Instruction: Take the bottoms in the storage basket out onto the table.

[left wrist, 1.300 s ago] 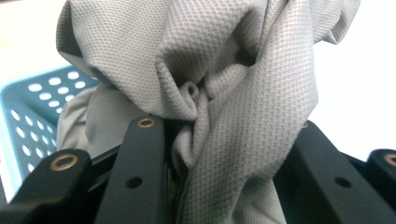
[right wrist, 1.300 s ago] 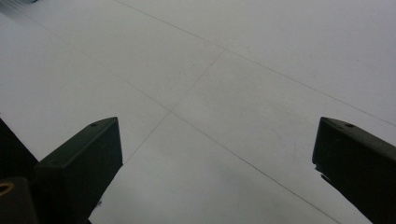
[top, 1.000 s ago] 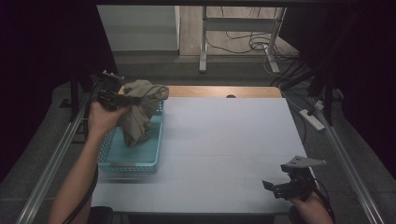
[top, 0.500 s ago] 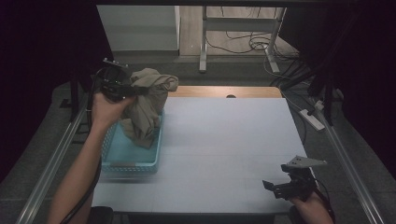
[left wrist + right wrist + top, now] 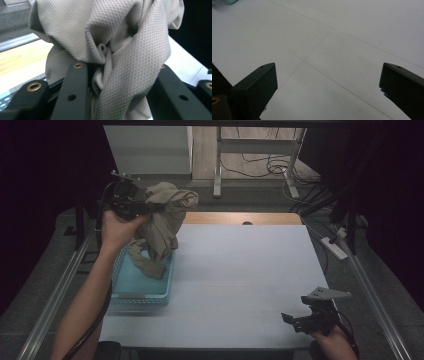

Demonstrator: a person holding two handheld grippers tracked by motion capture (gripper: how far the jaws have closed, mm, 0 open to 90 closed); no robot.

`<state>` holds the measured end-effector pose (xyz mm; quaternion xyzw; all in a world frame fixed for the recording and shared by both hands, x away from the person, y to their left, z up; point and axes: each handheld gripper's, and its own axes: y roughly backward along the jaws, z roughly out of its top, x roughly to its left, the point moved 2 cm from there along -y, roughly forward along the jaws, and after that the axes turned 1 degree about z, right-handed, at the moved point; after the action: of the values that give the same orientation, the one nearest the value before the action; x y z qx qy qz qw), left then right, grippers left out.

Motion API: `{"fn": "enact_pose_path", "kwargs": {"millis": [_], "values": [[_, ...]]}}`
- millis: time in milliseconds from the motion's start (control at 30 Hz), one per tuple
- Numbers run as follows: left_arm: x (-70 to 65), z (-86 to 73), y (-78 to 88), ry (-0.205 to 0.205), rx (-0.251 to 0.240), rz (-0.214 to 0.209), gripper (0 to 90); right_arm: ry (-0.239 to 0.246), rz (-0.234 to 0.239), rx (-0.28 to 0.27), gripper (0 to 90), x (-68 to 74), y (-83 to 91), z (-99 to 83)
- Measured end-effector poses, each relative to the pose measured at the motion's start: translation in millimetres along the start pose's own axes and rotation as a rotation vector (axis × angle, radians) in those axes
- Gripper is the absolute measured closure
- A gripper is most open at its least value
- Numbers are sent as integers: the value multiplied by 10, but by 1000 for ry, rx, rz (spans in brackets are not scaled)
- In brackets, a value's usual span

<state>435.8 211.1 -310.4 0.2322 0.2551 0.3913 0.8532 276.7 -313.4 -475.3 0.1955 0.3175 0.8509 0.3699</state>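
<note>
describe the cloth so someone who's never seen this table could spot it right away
Start at the white table and find the light blue basket at its left edge. The beige cloth hangs bunched above it, clamped in the left gripper, its lower end trailing into the basket; it is the one soft, crumpled thing there.

Dim room, dark surround; light falls from above onto the white table (image 5: 240,280), evenly lit, soft shadows. High view slightly soft and grainy. Left gripper view: cloth (image 5: 112,50) weave sharp, background blurred. Right gripper view: dark near edges, low contrast.

No readable text, label, brand, number or sign on anything here.
</note>
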Motion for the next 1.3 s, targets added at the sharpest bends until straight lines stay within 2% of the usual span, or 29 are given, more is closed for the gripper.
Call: {"fn": "enact_pose_path", "kwargs": {"millis": [200, 300, 533, 700, 733, 900, 1000, 1267, 1300], "values": [[-103, 122, 16, -4, -21, -34, 660, 2, 1, 0, 19, -3, 3, 0], [-175, 206, 4, -4, -34, -65, 660, 2, 2, 0, 19, -3, 3, 0], [-311, 320, -64, -18, -36, -103, 660, 2, 5, 0, 19, -2, 4, 0], [-419, 406, -151, -26, -34, -139, 659, -4, 8, -5, 19, -5, 8, -2], [-464, 442, -184, -25, -38, -160, 659, -3, 9, -3, 19, -6, 10, -1], [-593, 539, -270, -32, -43, -204, 659, -4, 11, -8, 19, -8, 9, -2], [-644, 576, -310, -38, -41, -217, 660, -6, 14, -9, 19, -9, 11, -2], [-859, 709, -502, -48, -33, -276, 659, -15, 20, -21, 19, -17, 20, -4], [-922, 742, -559, -56, -27, -289, 659, -16, 23, -20, 19, -20, 25, -4]]}}
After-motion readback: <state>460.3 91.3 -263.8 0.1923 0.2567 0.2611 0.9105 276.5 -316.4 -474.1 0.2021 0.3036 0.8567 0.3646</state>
